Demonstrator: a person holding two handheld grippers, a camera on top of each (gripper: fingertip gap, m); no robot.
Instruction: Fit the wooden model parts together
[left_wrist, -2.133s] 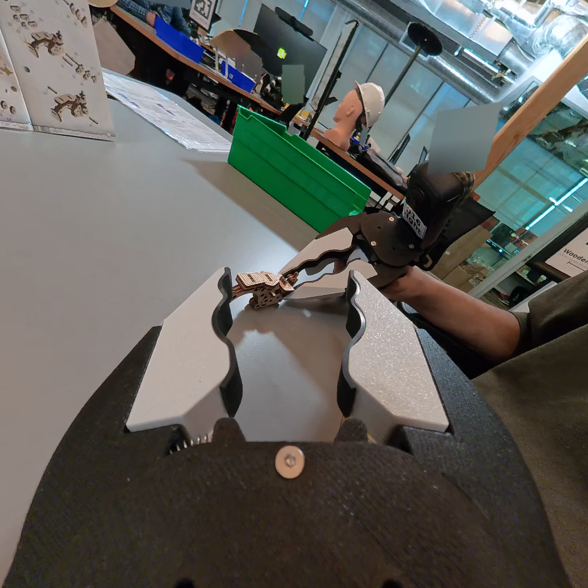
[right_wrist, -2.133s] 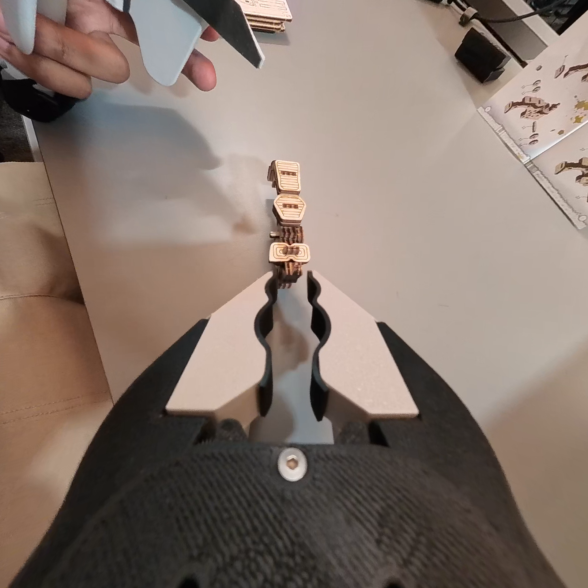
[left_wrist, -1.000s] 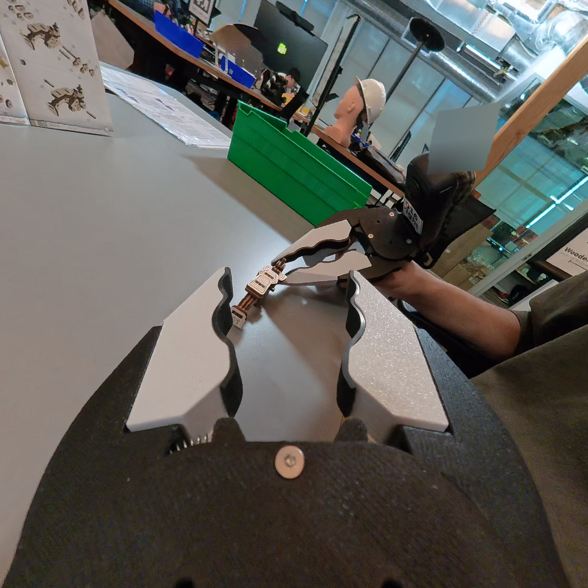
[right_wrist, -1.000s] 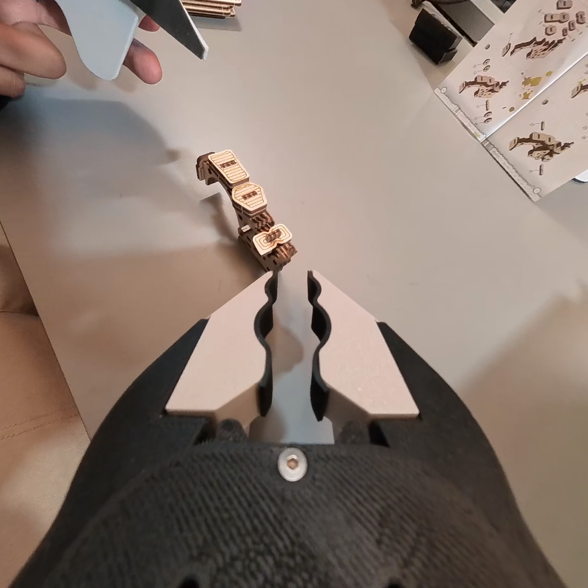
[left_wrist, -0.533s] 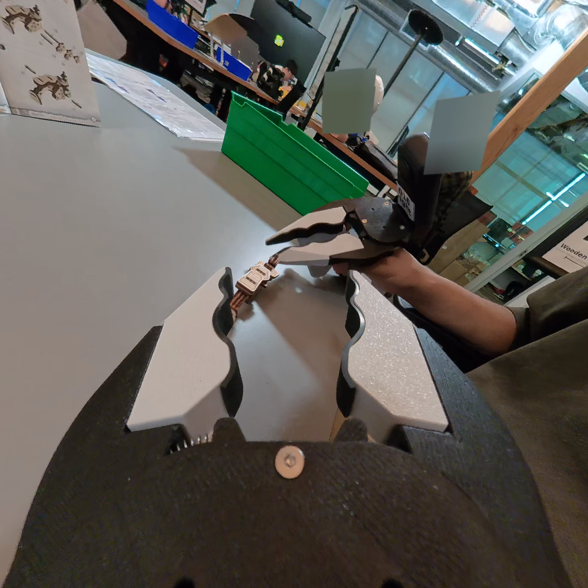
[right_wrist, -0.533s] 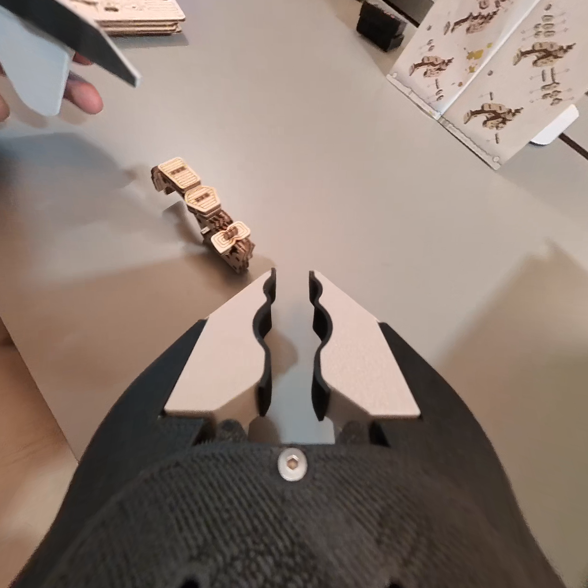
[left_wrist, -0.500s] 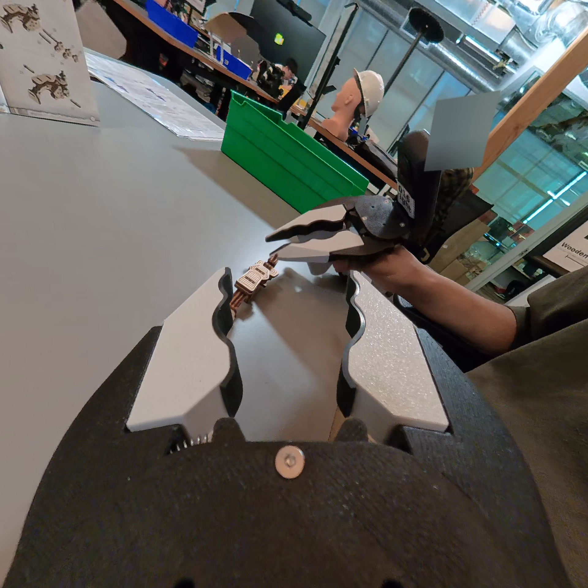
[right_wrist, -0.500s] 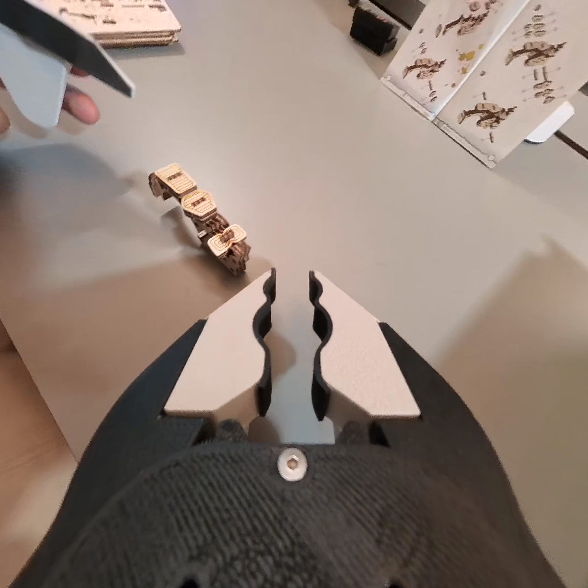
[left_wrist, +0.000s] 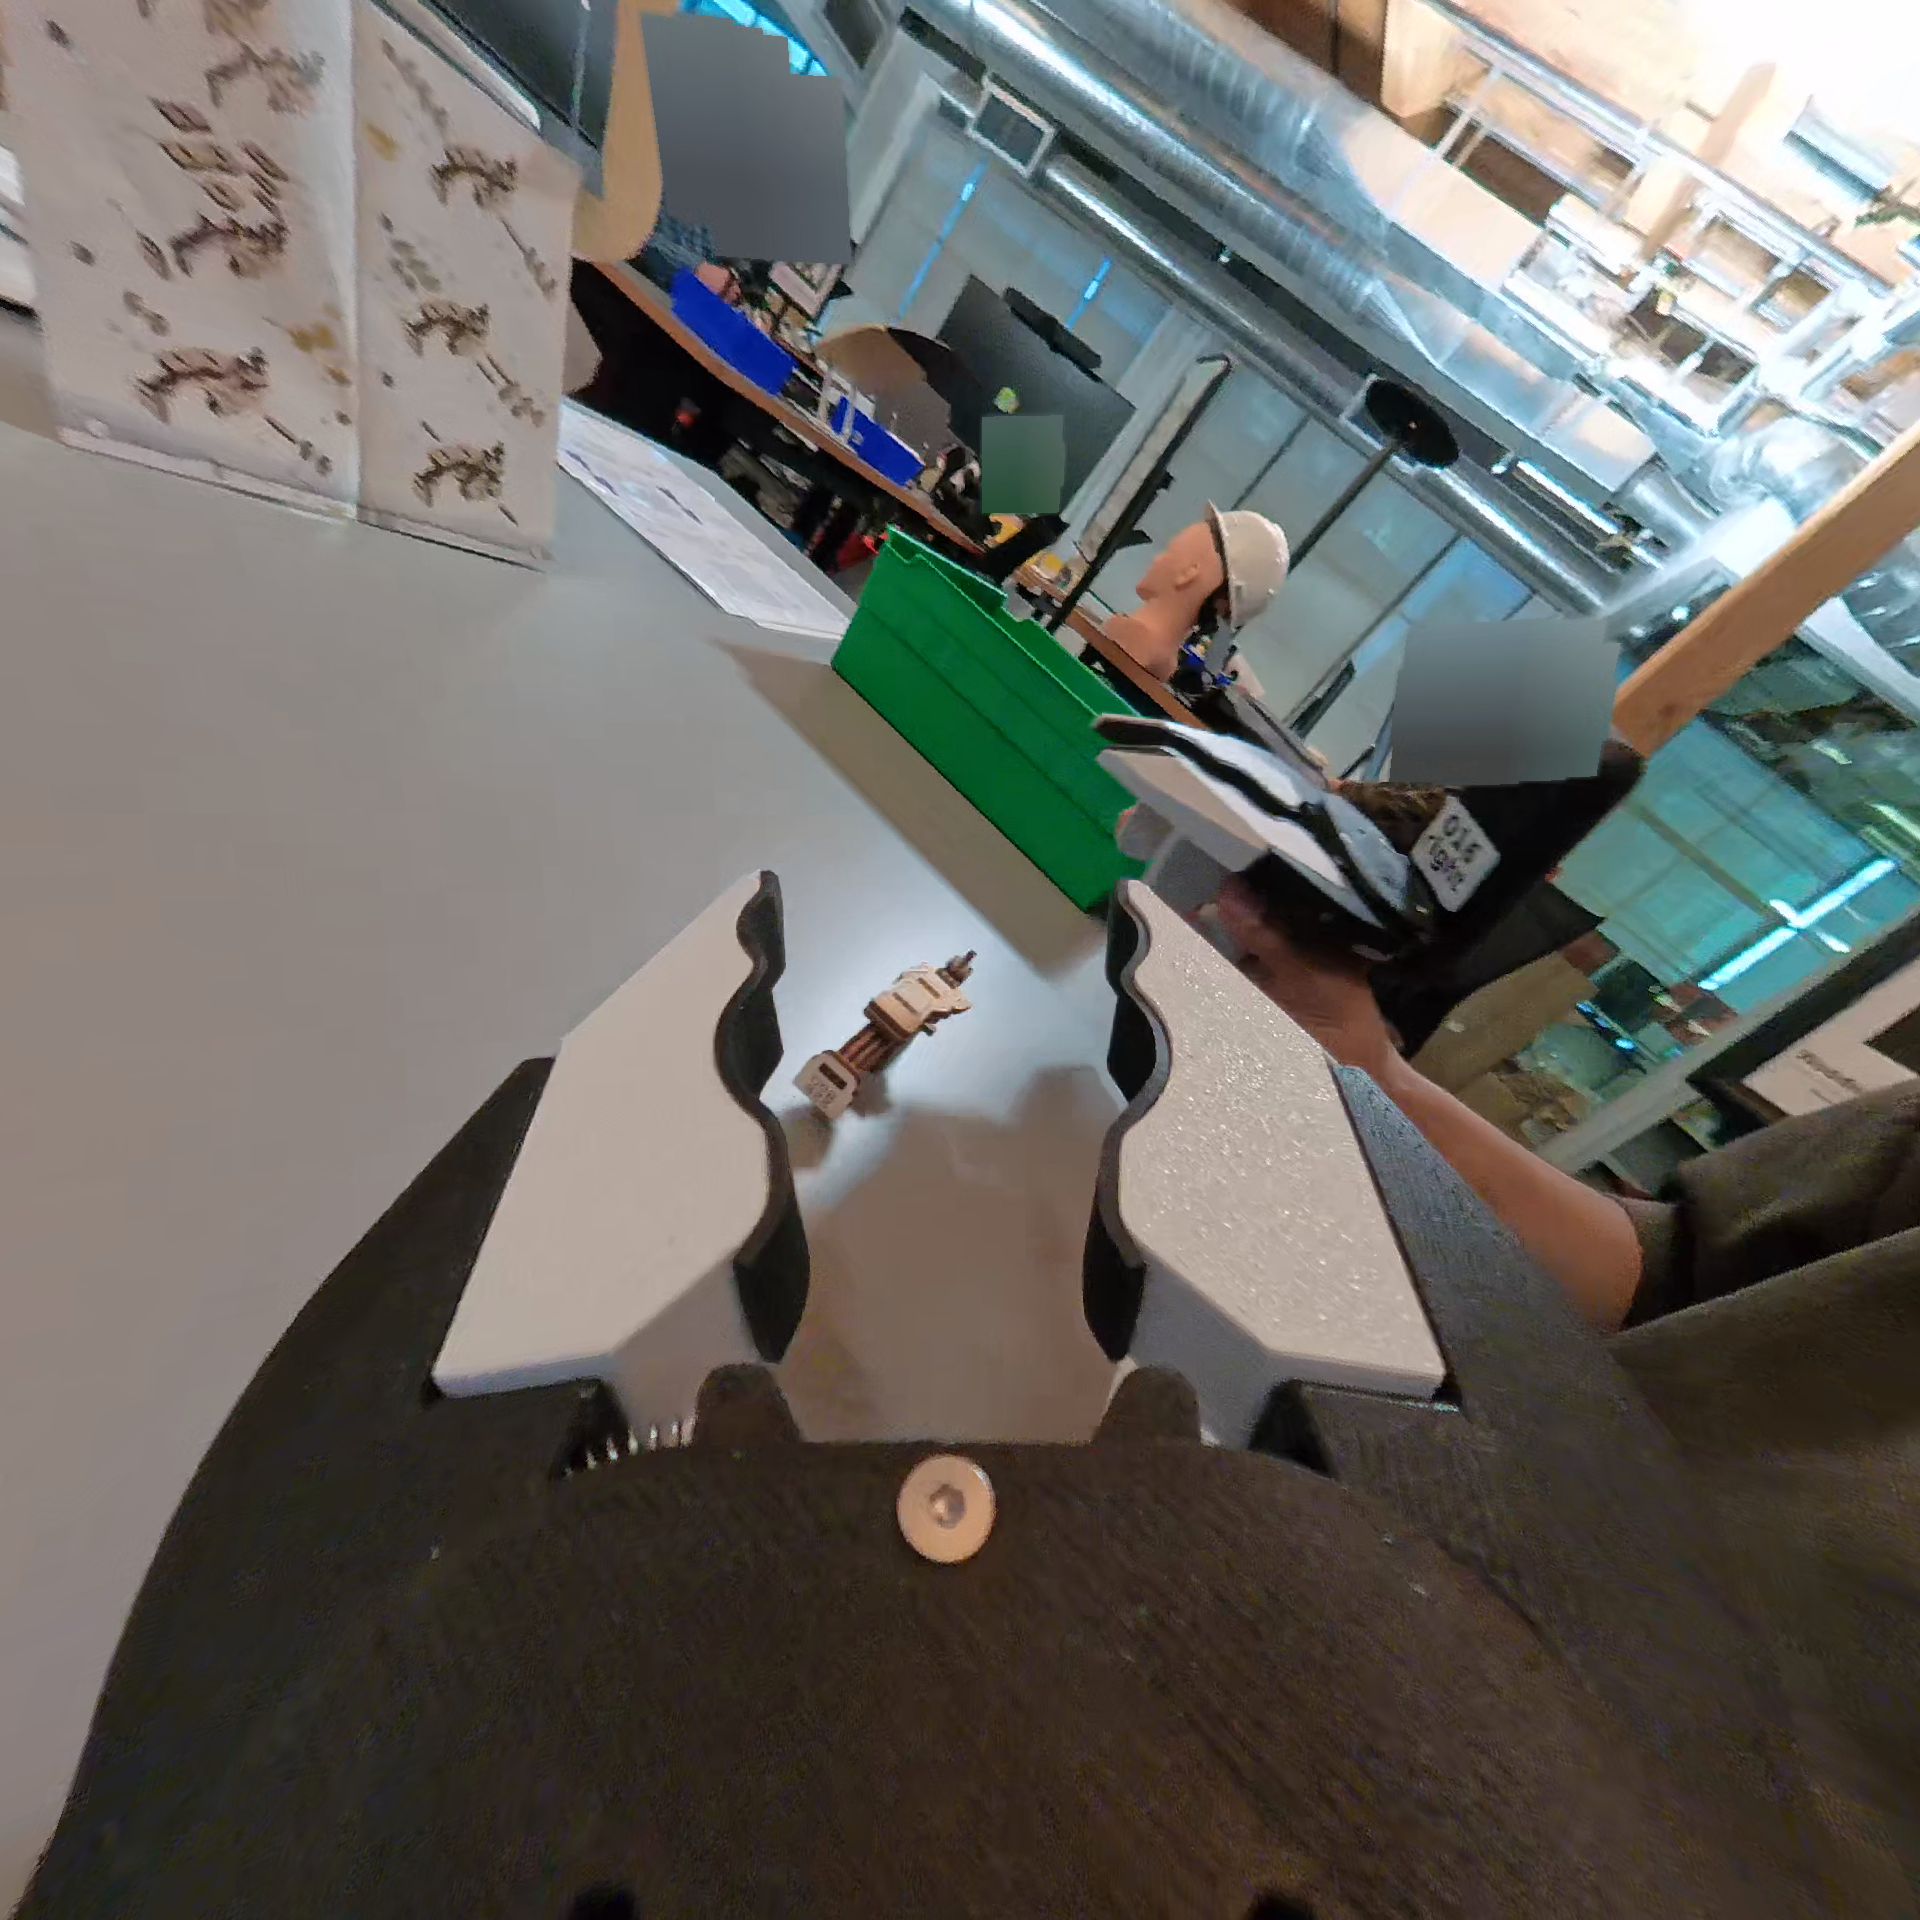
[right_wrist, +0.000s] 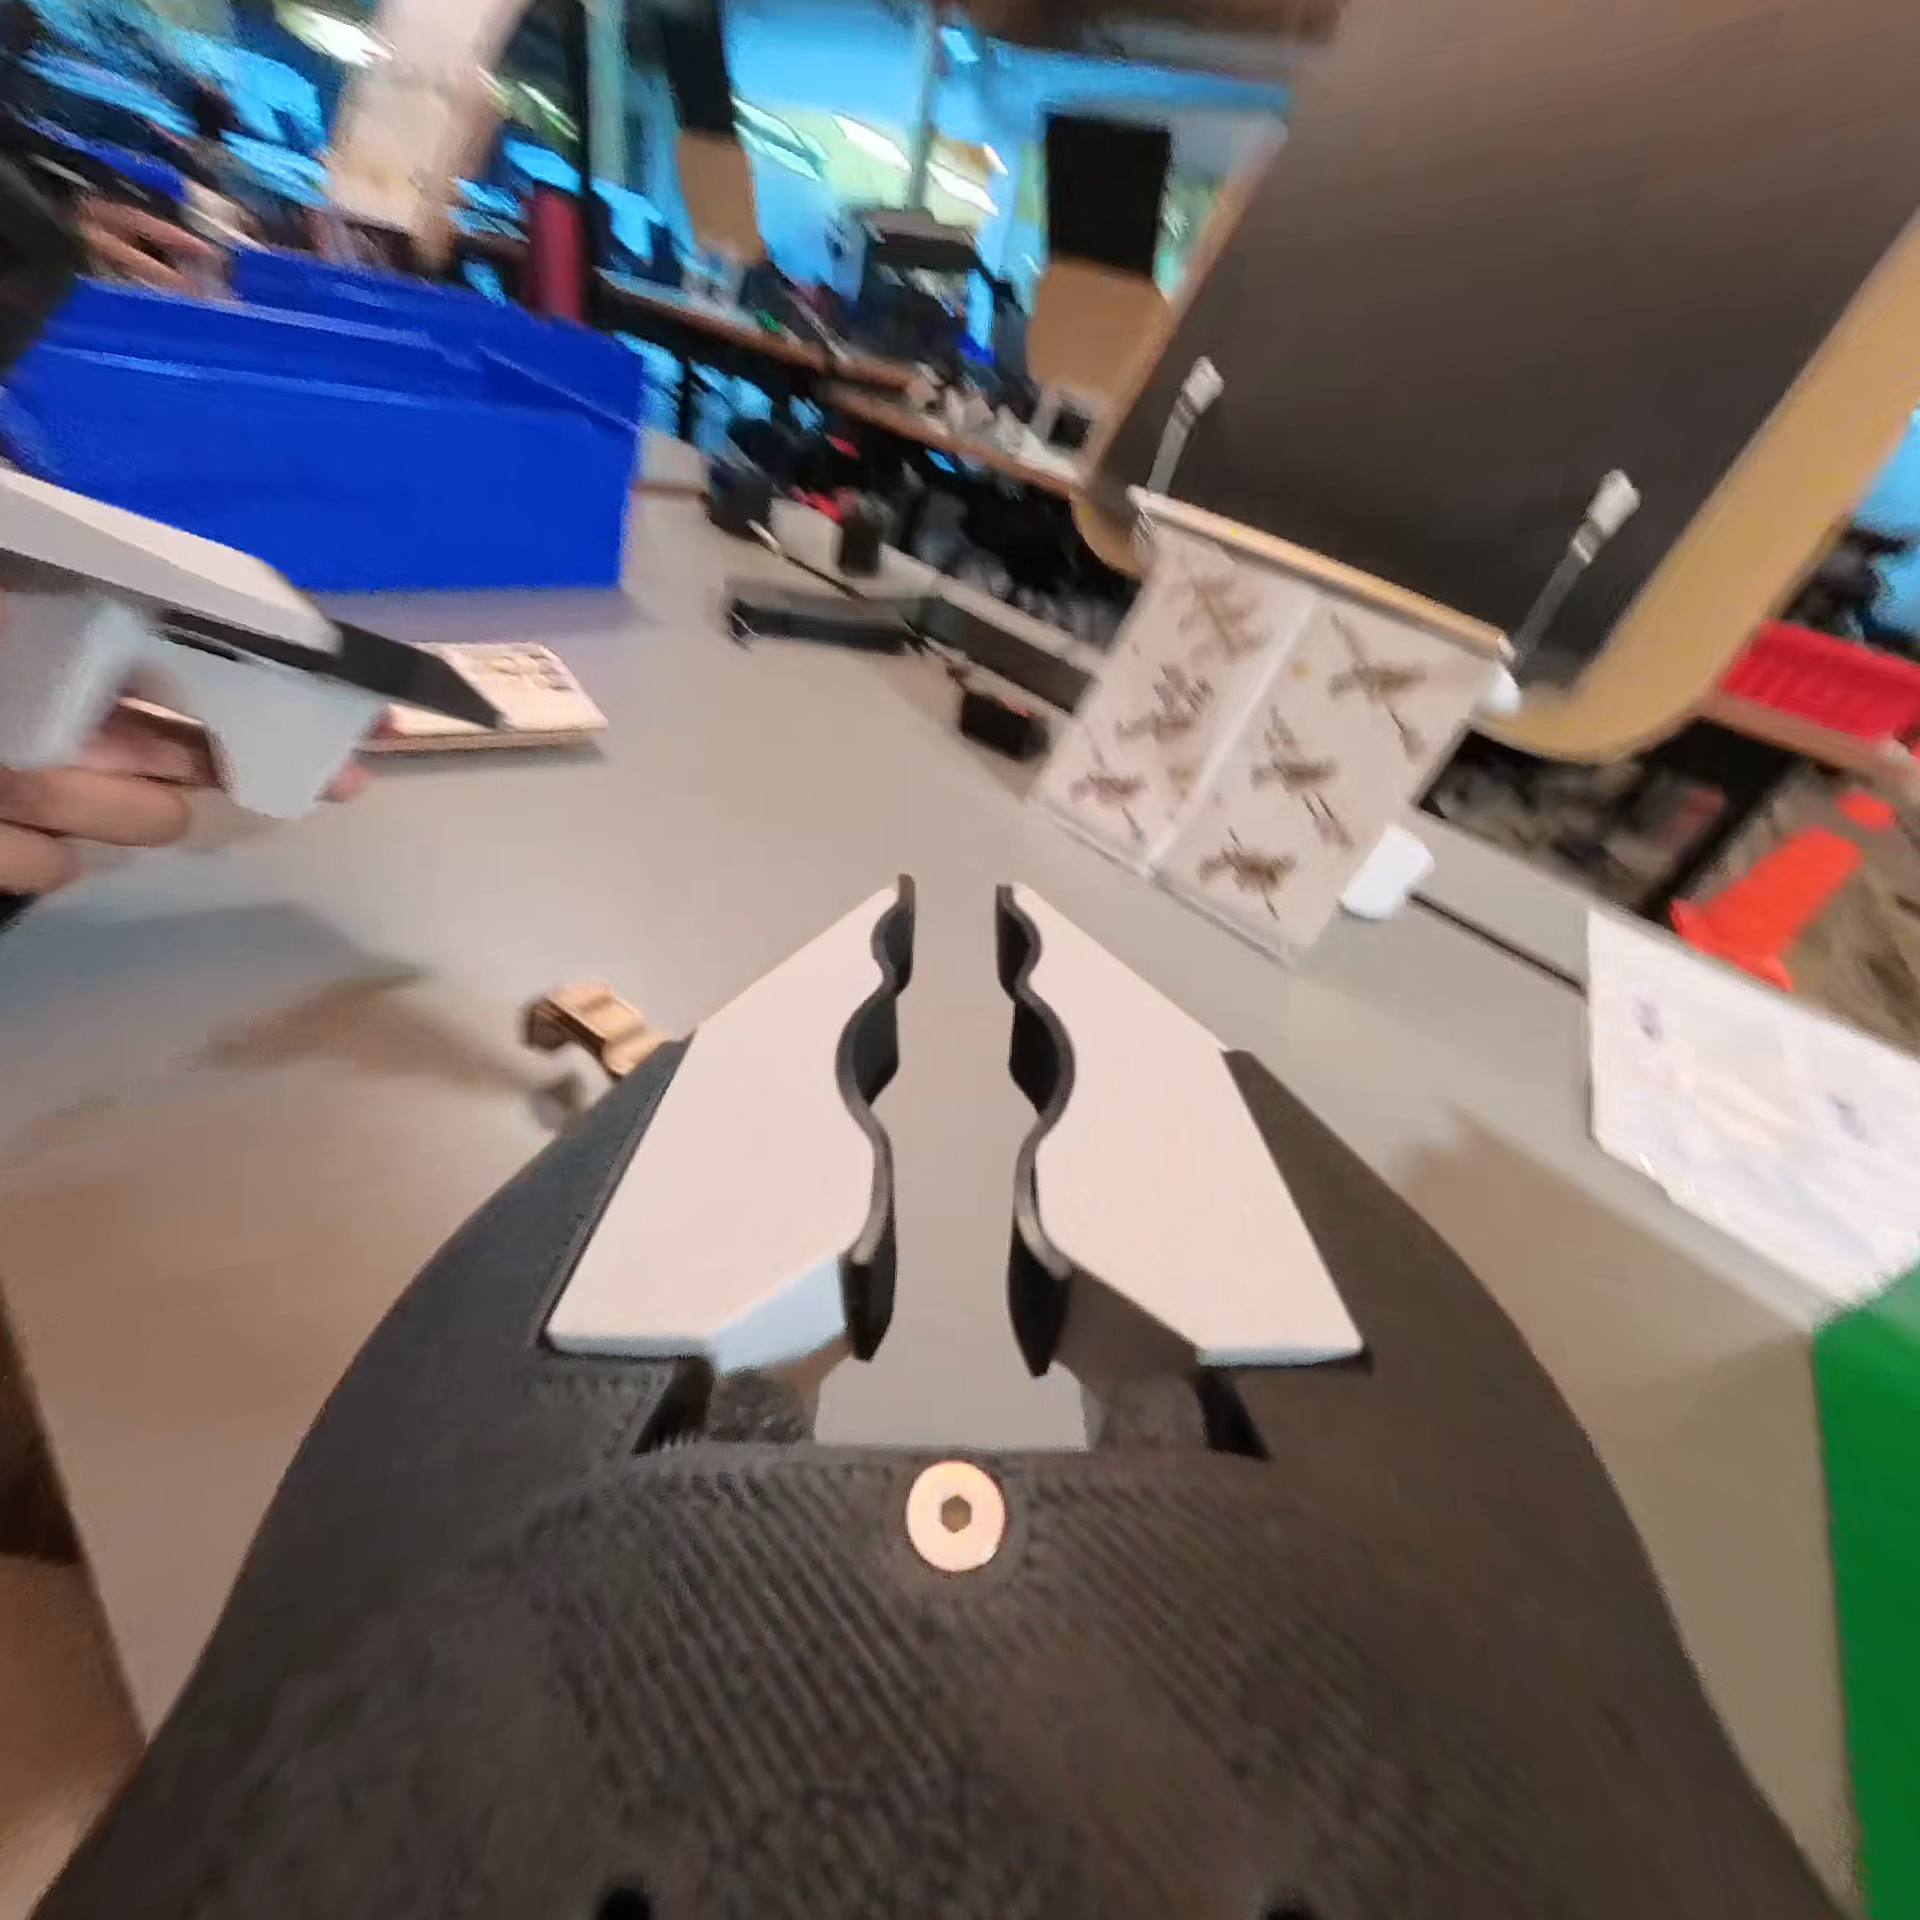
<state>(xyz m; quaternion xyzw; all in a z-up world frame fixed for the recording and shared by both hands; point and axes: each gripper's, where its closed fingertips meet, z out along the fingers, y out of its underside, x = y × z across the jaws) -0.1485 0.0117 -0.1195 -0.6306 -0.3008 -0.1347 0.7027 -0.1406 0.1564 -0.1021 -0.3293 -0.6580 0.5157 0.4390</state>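
A small wooden assembly (left_wrist: 883, 1039) of linked laser-cut pieces lies on the grey table (left_wrist: 312, 831), just beyond my left gripper's fingertips. My left gripper (left_wrist: 945, 899) is wide open and empty, low over the table. My right gripper (right_wrist: 951, 894) is empty, with its jaws only a narrow gap apart. It is raised above the table to the right of the assembly and shows in the left wrist view (left_wrist: 1226, 800) in a hand. In the blurred right wrist view only one end of the assembly (right_wrist: 587, 1023) shows, beside the gripper body. The left gripper (right_wrist: 416, 717) shows there at the upper left.
A green bin (left_wrist: 987, 727) stands at the table's far right edge. An upright instruction sheet (right_wrist: 1268, 748) stands at the back, with a flat paper sheet (right_wrist: 1745, 1101) near it. A stack of wooden part sheets (right_wrist: 499, 696) and a blue bin (right_wrist: 343, 468) are behind the left gripper. The gap from one gripper's tips to the other's is roughly 15 cm.
The right gripper let the wooden assembly lie on the table, then rose and swung away from it. The left gripper stayed open and tilted up a little.
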